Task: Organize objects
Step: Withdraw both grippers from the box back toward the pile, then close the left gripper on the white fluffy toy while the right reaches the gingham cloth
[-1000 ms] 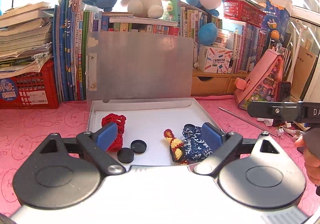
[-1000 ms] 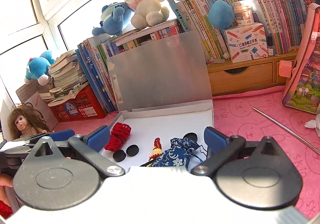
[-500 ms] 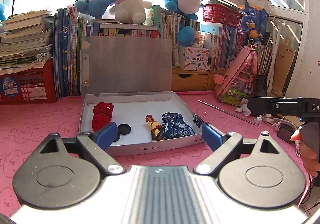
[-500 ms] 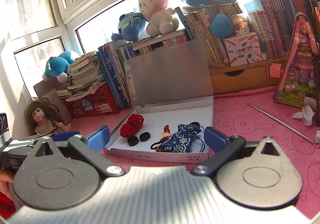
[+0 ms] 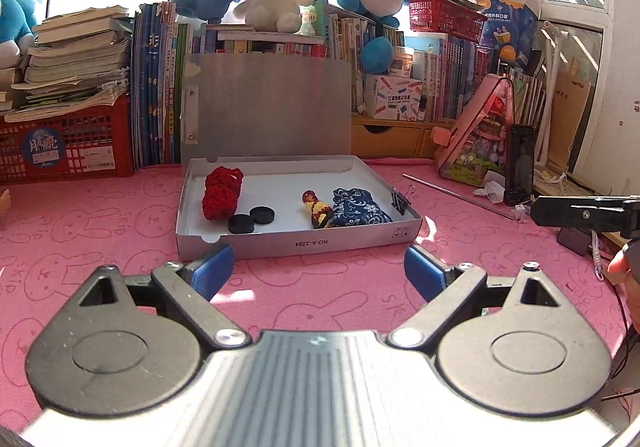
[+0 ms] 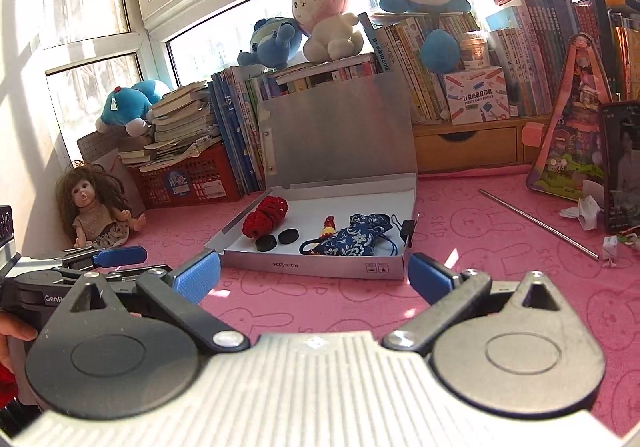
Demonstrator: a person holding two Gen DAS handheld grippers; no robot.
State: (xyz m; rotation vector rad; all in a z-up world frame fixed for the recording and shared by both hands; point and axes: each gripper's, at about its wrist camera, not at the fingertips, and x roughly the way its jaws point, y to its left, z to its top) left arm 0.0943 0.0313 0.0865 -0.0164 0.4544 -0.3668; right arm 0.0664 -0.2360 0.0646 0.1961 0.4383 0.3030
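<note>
Now both grippers, left gripper and right gripper, hover before the shallow grey cardboard box (lid upright), fingers spread, pinching nothing.

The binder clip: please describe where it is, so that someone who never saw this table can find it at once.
On the pink tablecloth lies a flat silver box with its lid standing open. Look at the box's right wall, near the front corner: the binder clip is clamped on that wall, beside the blue flowered pouch. It is the only small black metal thing sitting on the rim, while the two black discs lie flat inside.
</note>
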